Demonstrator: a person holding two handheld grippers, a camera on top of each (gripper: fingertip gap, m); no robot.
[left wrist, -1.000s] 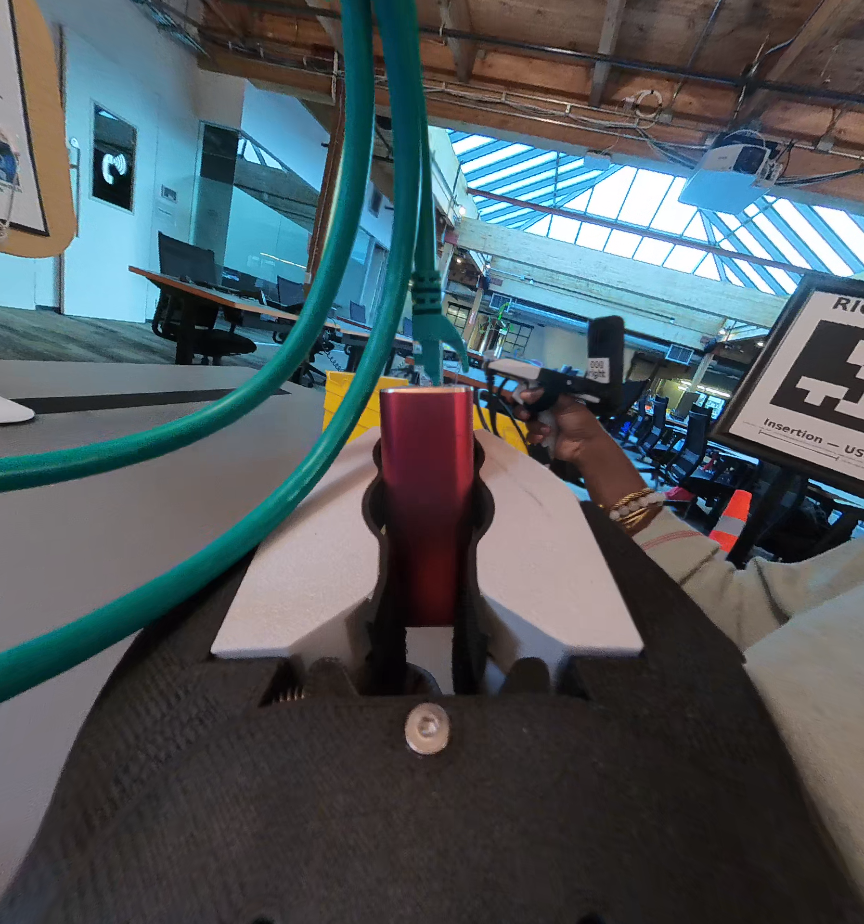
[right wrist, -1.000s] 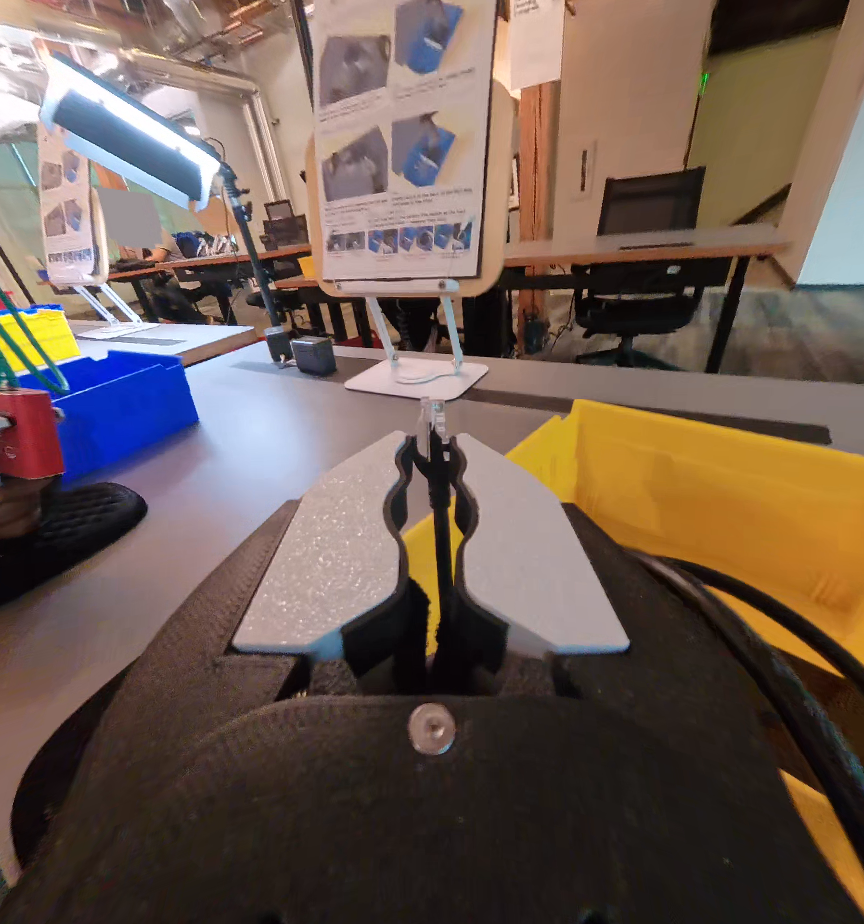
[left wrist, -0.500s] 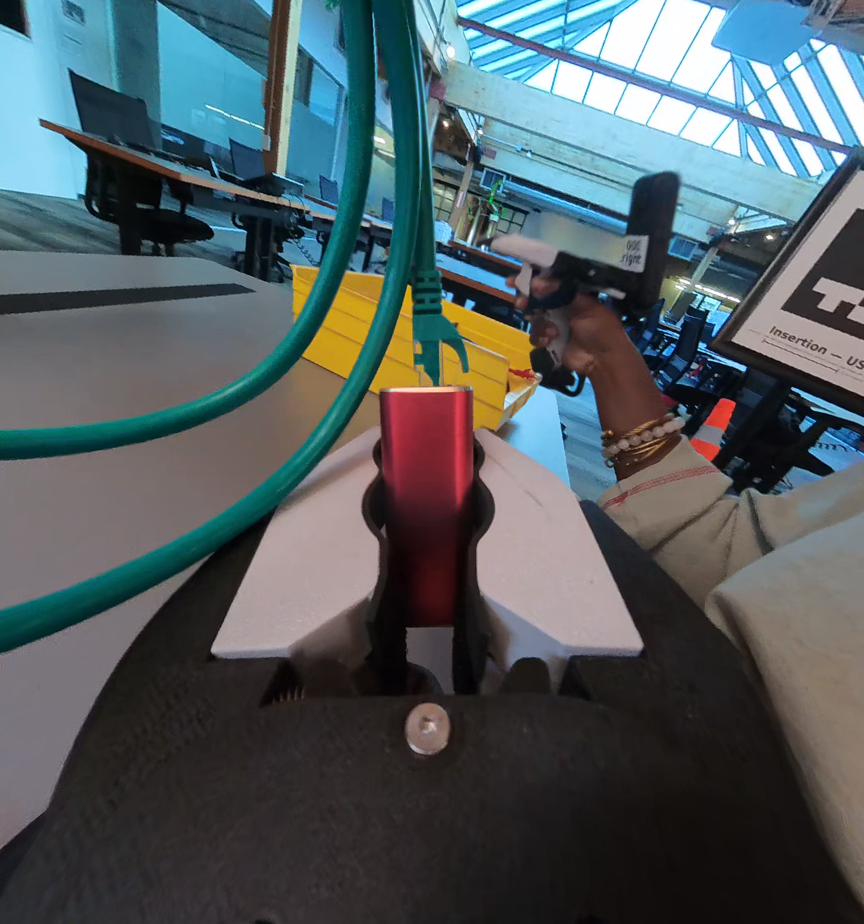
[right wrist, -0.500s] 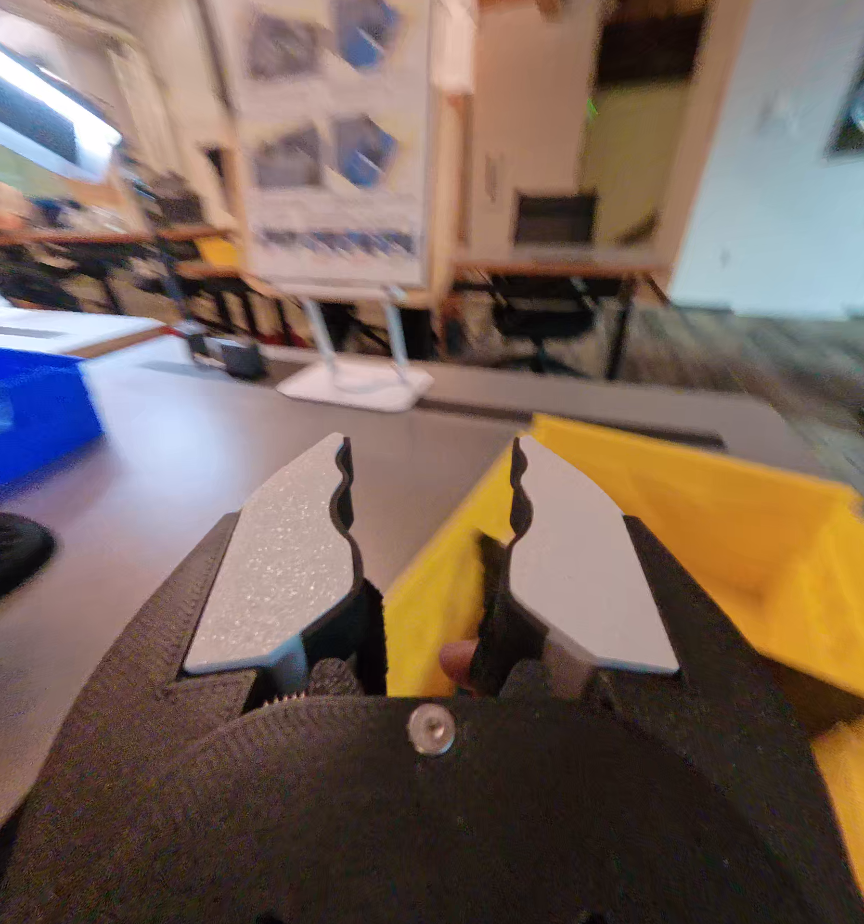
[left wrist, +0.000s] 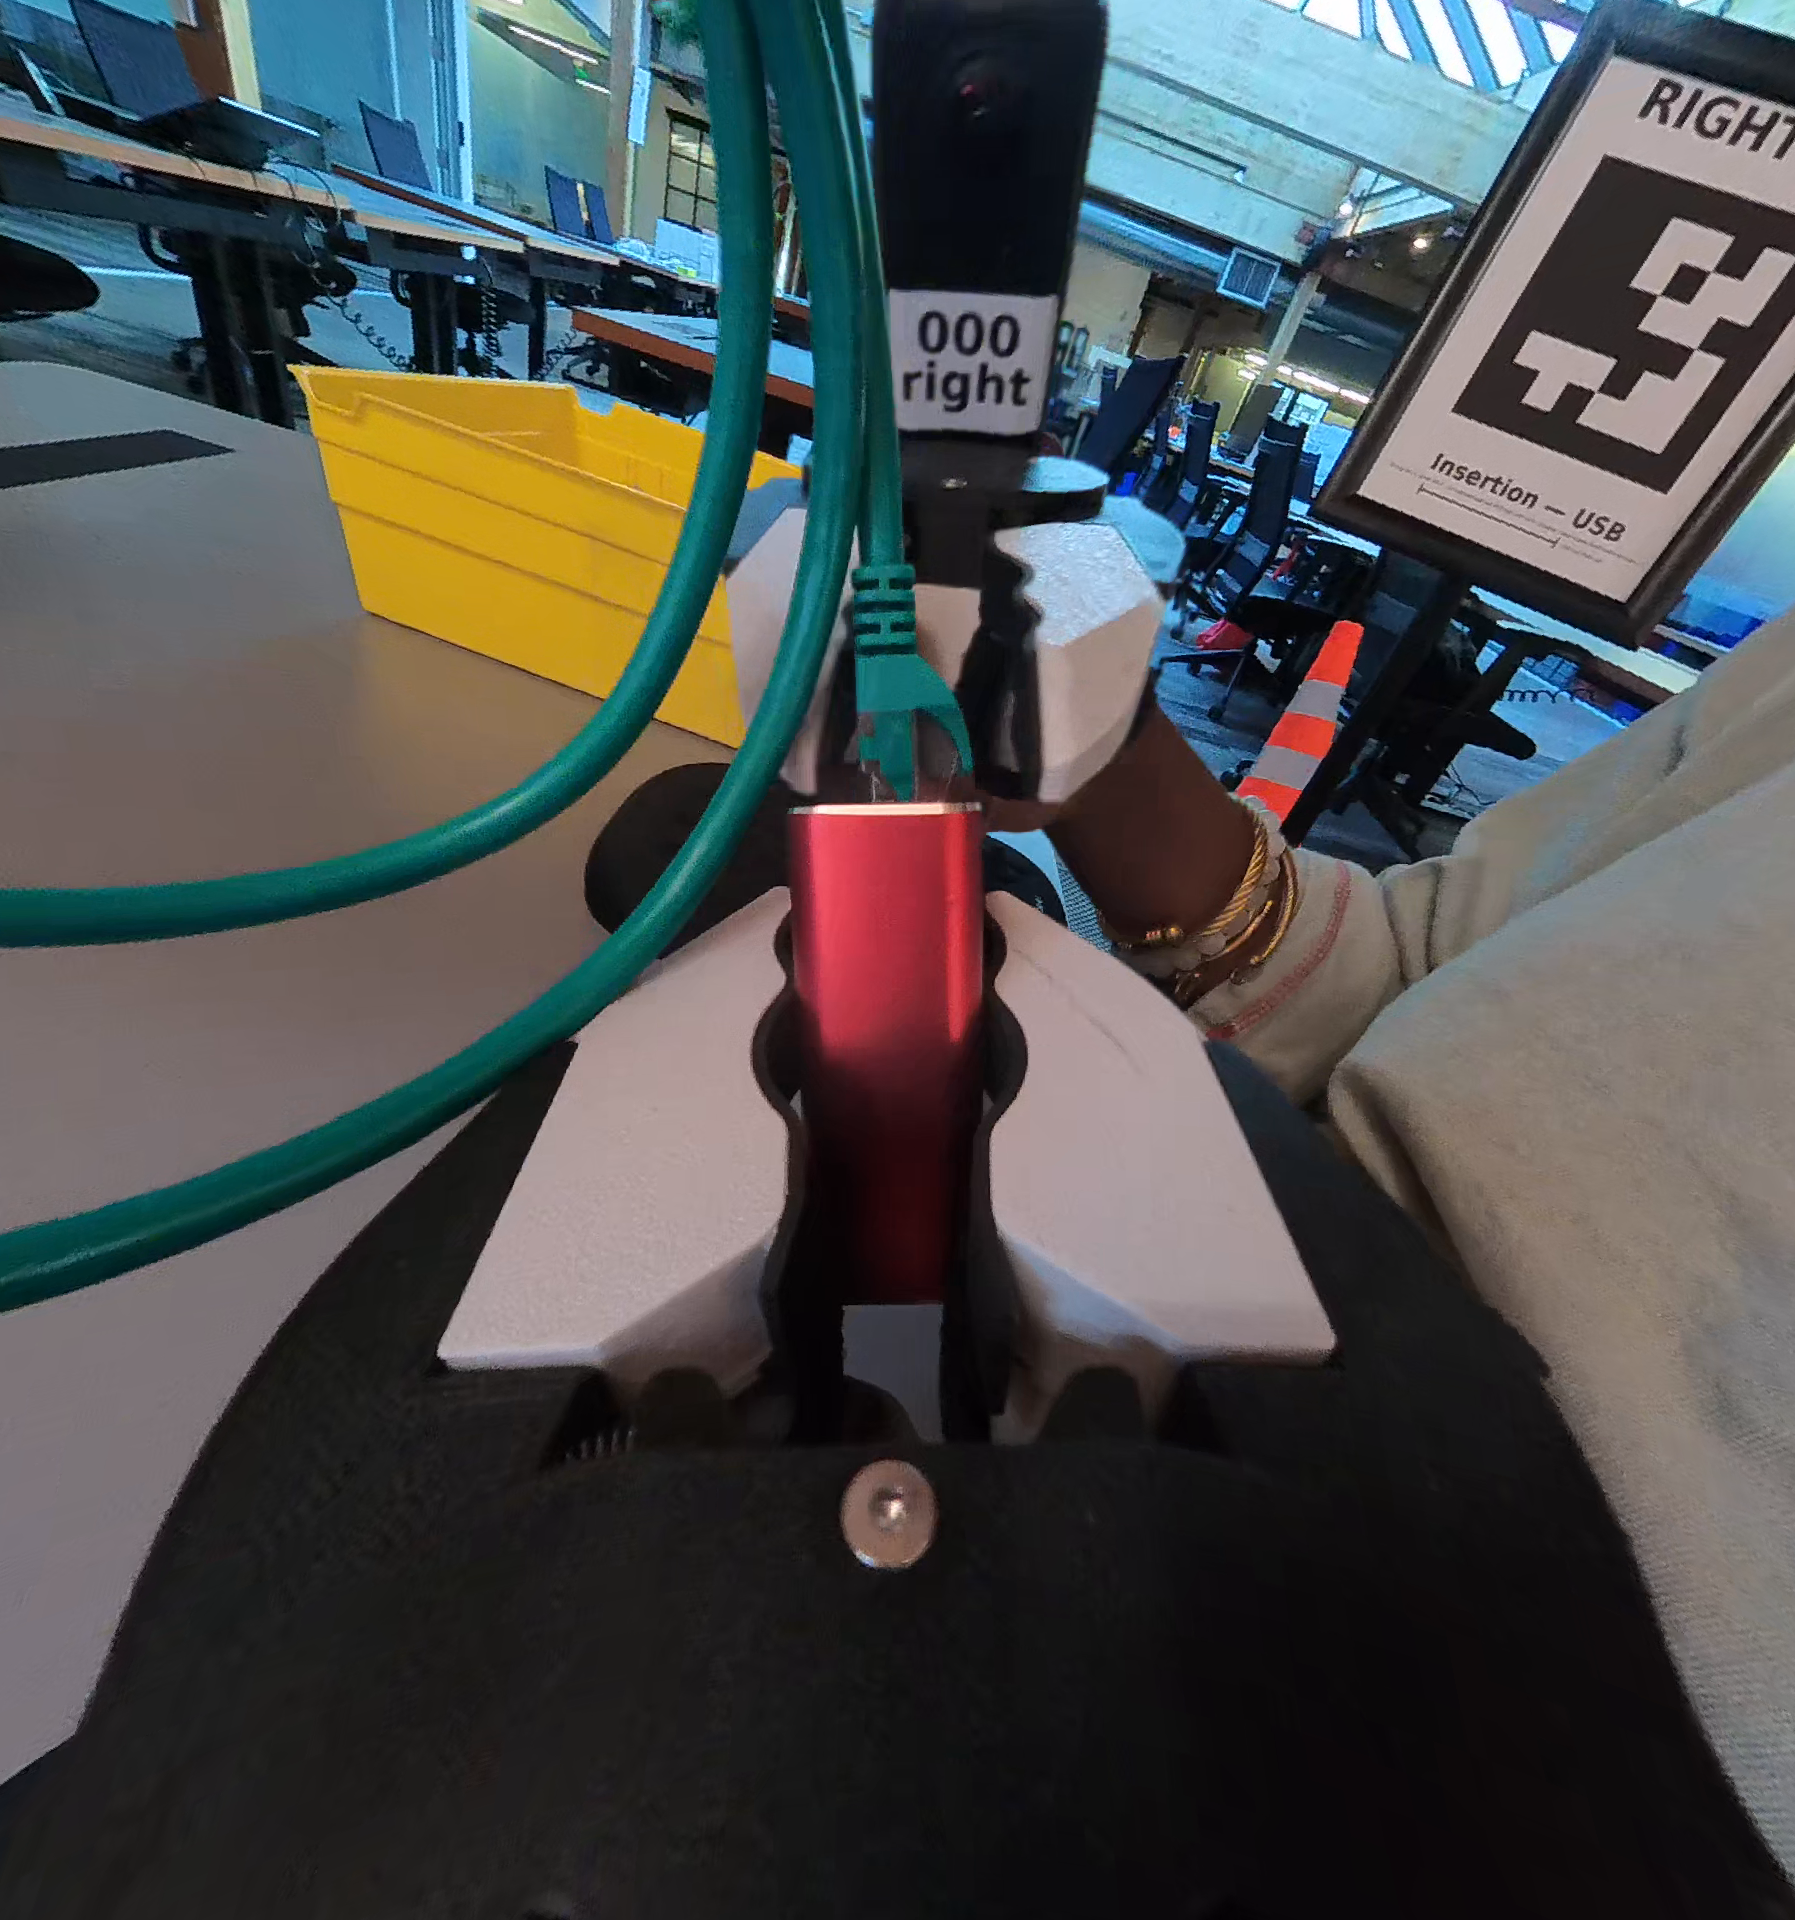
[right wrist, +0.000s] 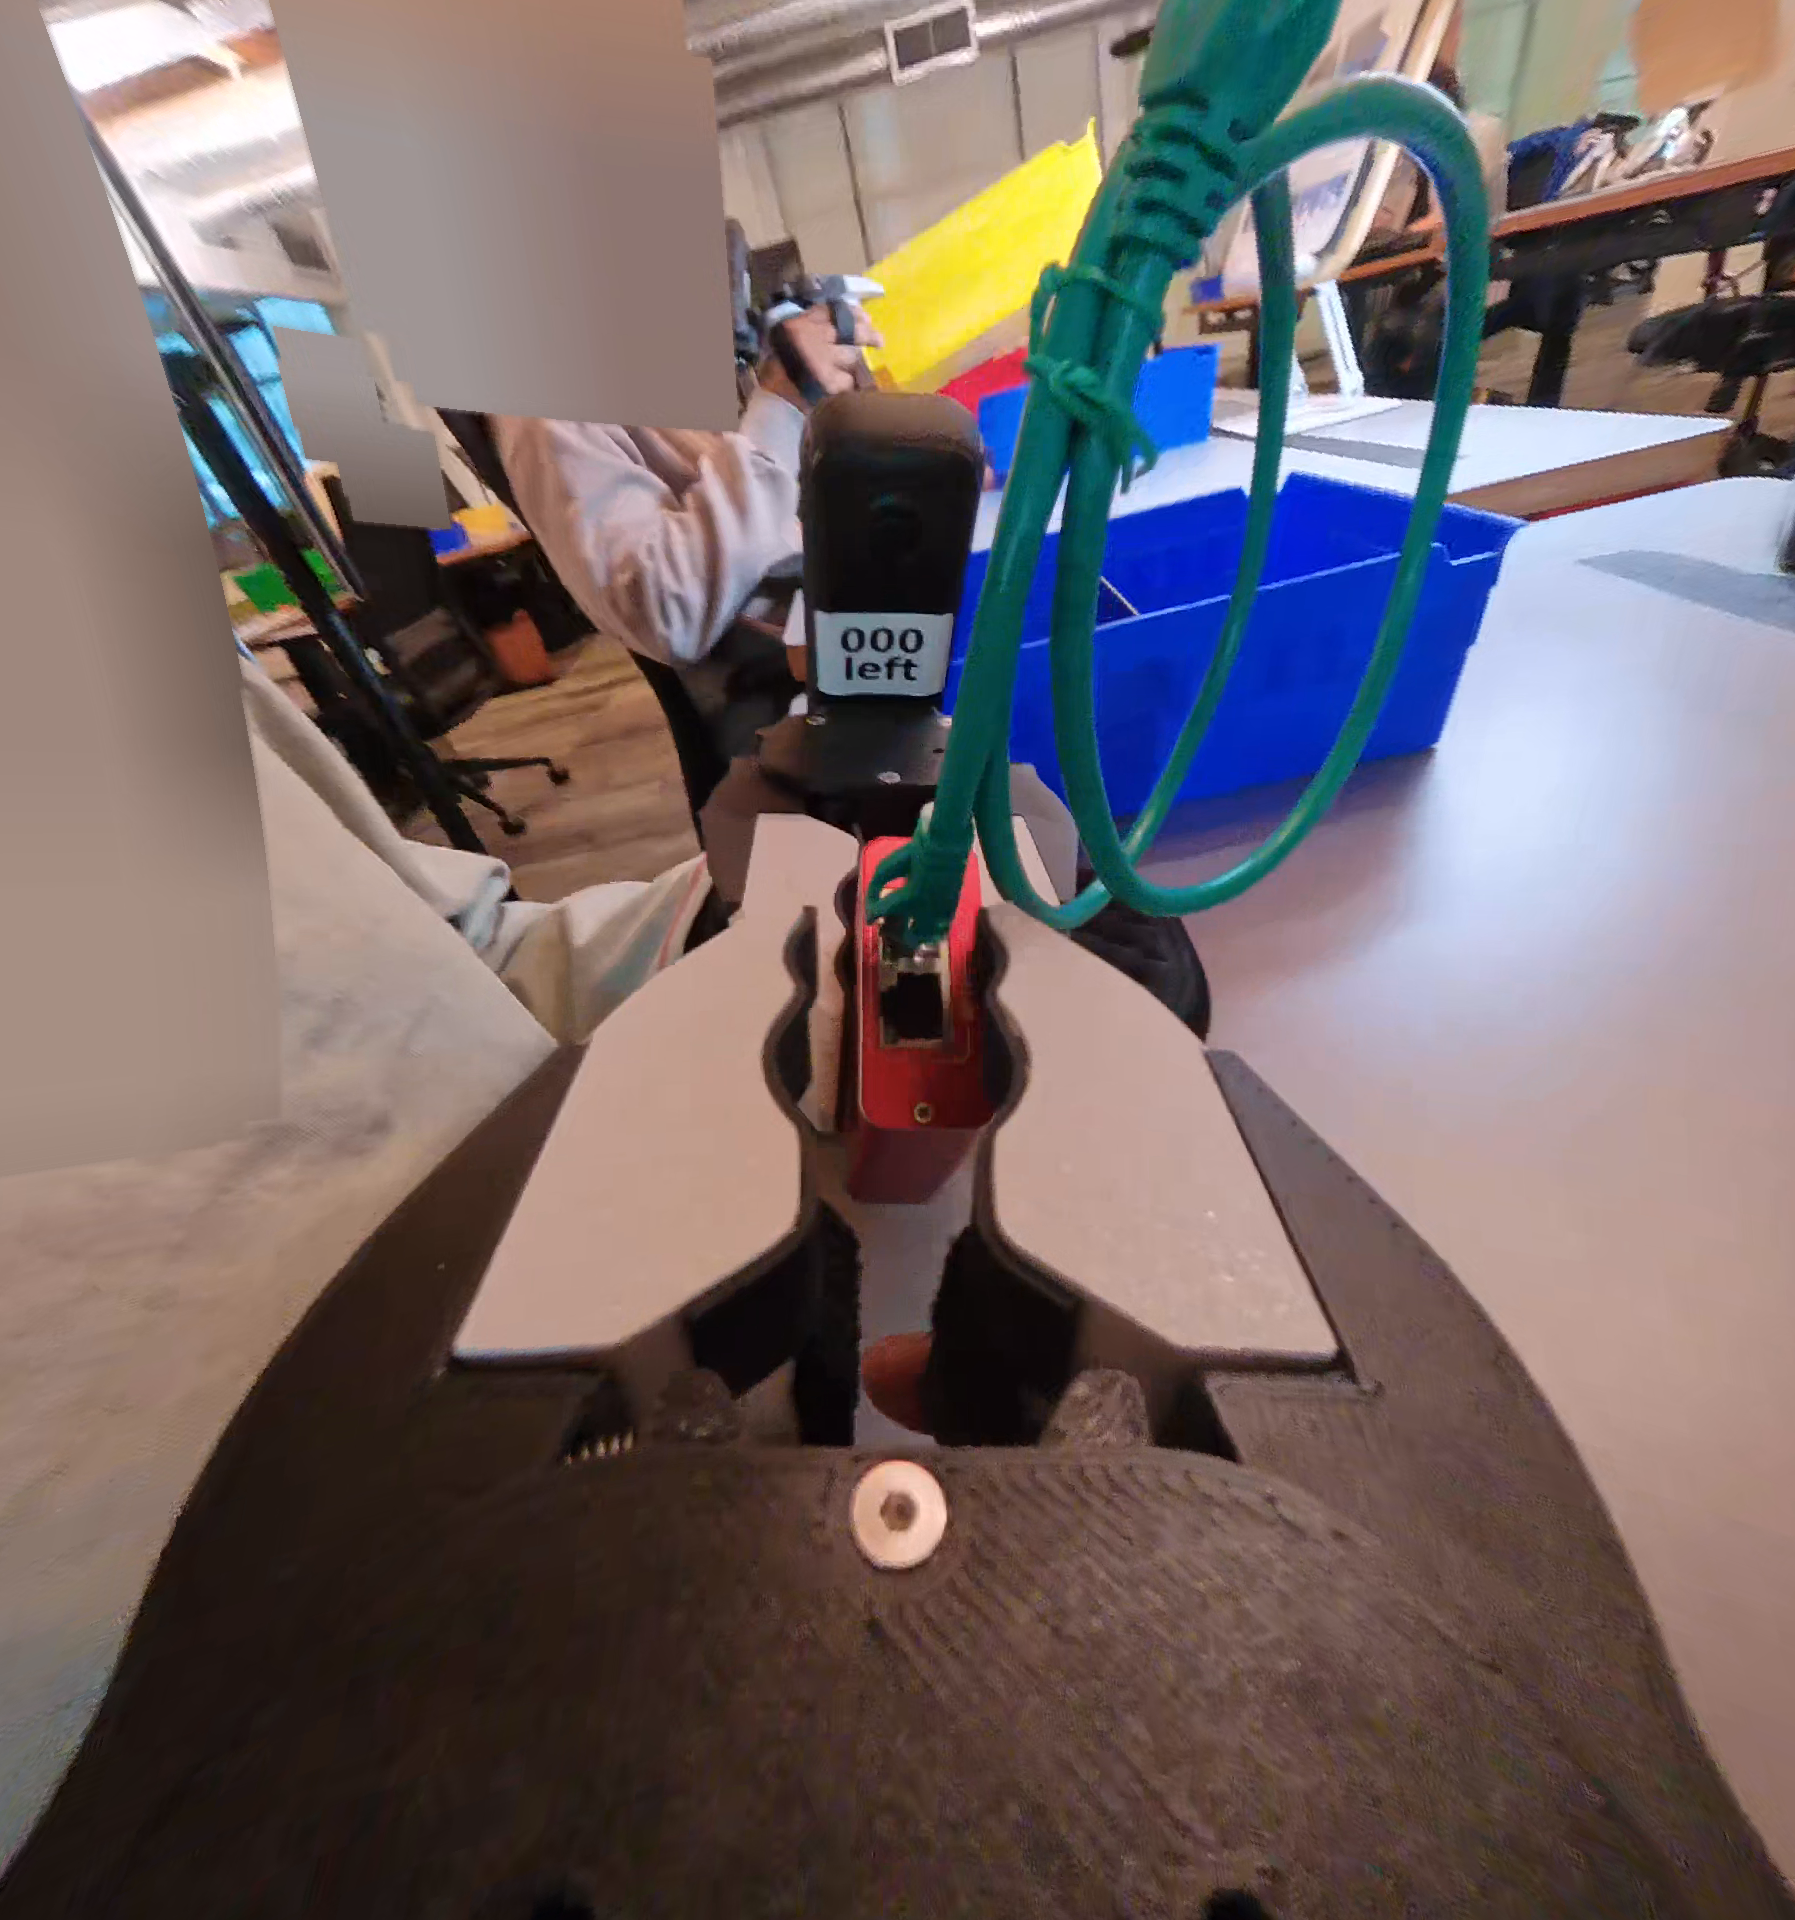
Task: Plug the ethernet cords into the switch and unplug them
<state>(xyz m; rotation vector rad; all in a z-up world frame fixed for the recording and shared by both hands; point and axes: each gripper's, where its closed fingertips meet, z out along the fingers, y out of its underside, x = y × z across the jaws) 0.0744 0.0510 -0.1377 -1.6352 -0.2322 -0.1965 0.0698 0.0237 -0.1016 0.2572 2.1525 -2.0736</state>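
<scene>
**Green plug seated, second port waiting**

The left gripper (left wrist: 885, 914) is clamping the red switch (left wrist: 885, 1039) at centre frame, jaws clenched on its two sides, with the port end pointing away from the camera. A green cord (left wrist: 602, 727) is looping across the left half of the left wrist view, and its plug (left wrist: 898, 717) is sitting in the top of the switch, just above centre.

In the right wrist view the right gripper (right wrist: 898, 997) is facing the switch (right wrist: 914, 1060) head-on at centre frame. Its jaws are standing parted, one on each side of the red body, seemingly gripping nothing; whether the pads are touching the sides cannot be told. The cord (right wrist: 1392, 520) is hanging in a tied coil in the upper right, with its plug in the upper port; the lower port (right wrist: 914, 1013) is showing dark and unfilled.

A yellow bin (left wrist: 519, 540) is sitting at upper left of the left wrist view, a blue bin (right wrist: 1288, 644) at right of the other.

Judging from this, one insertion is done and the right gripper carries no cord. The next move probably calls for pinching the seated plug by its boot, pressing the latch, and pulling straight out while the left gripper is bracing the switch.
</scene>
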